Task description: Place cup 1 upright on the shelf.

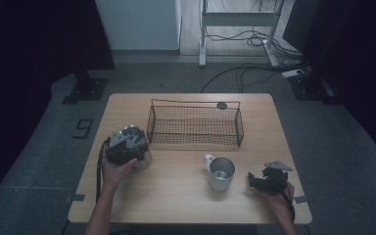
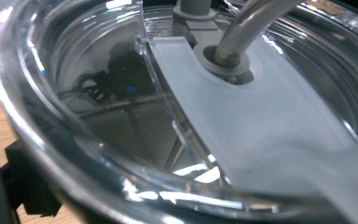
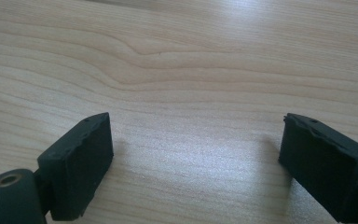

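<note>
The left gripper [image 1: 126, 147] sits over a steel tumbler [image 1: 139, 147] left of the basket [image 1: 194, 125], near its front corner, its view pressed against the clear lid [image 2: 121, 116] and straw [image 2: 247, 28]; whether it clamps the tumbler cannot be told. The right gripper [image 3: 196, 149], jaws parted and empty, rests on the table [image 3: 191, 56], just beside the mug [image 1: 221, 172], in front of the basket.

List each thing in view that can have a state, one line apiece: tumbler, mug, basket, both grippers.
Tumbler: upright on the table, clear lid on, straw through it.
Mug: upright, nothing visible inside, handle to the far left.
Wire basket: upright, nothing in it.
Left gripper: at the tumbler's top; grip unclear.
Right gripper: open, above bare table.
</note>
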Motion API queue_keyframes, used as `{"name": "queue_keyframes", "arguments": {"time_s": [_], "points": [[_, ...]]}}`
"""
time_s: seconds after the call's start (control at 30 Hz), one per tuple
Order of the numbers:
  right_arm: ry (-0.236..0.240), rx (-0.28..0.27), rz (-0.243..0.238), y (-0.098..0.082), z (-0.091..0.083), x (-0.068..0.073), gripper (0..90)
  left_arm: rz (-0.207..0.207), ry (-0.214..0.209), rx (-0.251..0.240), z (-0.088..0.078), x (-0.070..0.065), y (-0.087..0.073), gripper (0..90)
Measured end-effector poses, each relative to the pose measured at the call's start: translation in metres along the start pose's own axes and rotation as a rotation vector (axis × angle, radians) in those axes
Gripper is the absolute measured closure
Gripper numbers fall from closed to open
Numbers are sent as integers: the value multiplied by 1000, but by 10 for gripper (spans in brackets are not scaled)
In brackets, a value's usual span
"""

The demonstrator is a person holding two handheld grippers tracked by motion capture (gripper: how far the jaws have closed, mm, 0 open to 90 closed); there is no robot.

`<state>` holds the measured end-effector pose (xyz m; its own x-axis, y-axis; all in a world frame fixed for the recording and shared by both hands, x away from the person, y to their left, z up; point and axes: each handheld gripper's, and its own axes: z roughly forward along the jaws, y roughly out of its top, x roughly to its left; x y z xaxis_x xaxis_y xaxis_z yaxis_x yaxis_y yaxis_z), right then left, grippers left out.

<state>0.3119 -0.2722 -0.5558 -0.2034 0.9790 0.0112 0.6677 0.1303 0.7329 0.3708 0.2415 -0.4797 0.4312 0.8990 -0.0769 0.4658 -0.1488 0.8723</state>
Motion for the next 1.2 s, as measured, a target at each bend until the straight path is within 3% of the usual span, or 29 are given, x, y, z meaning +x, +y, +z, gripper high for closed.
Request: {"name": "queue_keyframes", "arguments": {"time_s": [0.27, 1.2], "points": [[-3, -3, 6, 0, 0, 0, 100, -46, 0, -7, -5, 4, 2, 32], [-14, -6, 11, 0, -1, 0, 117, -6, -19, -62, -31, -5, 13, 36]]}}
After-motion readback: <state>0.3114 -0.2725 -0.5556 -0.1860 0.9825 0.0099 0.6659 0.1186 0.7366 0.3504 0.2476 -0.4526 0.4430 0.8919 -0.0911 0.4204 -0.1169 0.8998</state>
